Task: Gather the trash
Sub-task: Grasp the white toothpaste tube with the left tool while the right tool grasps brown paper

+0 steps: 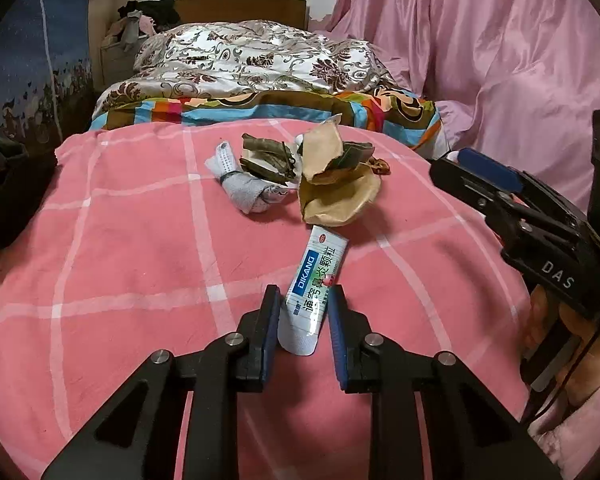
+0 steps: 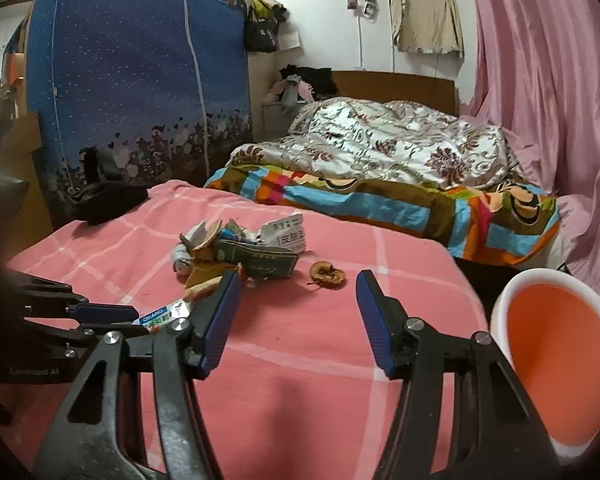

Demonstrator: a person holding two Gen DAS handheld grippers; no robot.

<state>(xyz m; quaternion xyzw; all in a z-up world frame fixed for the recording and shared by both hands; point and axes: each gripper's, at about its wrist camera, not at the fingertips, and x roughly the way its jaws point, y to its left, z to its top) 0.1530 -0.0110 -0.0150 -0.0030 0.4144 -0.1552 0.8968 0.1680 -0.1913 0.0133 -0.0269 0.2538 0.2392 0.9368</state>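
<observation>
A white "DIKANG" sachet (image 1: 318, 272) lies on the pink checked bedspread (image 1: 140, 260). My left gripper (image 1: 304, 291) is shut on its near end, one pad on each long edge. Behind it sits a trash pile: dry leaves (image 1: 268, 160), crumpled brown paper (image 1: 336, 192) and a wadded white tissue (image 1: 244, 192). In the right wrist view the pile (image 2: 240, 252) holds a green packet (image 2: 266, 264) and a white label (image 2: 288, 234), with a dried fruit piece (image 2: 327, 274) beside it. My right gripper (image 2: 299, 276) stands open and empty, just short of that piece.
A white bucket (image 2: 500, 304) with an orange inside stands off the bed's right edge. A black garment (image 2: 112, 200) lies at the bedspread's far left corner. Folded quilts (image 2: 380, 148) fill the far half of the bed. A blue wardrobe (image 2: 140, 80) and pink curtain (image 2: 548, 80) flank it.
</observation>
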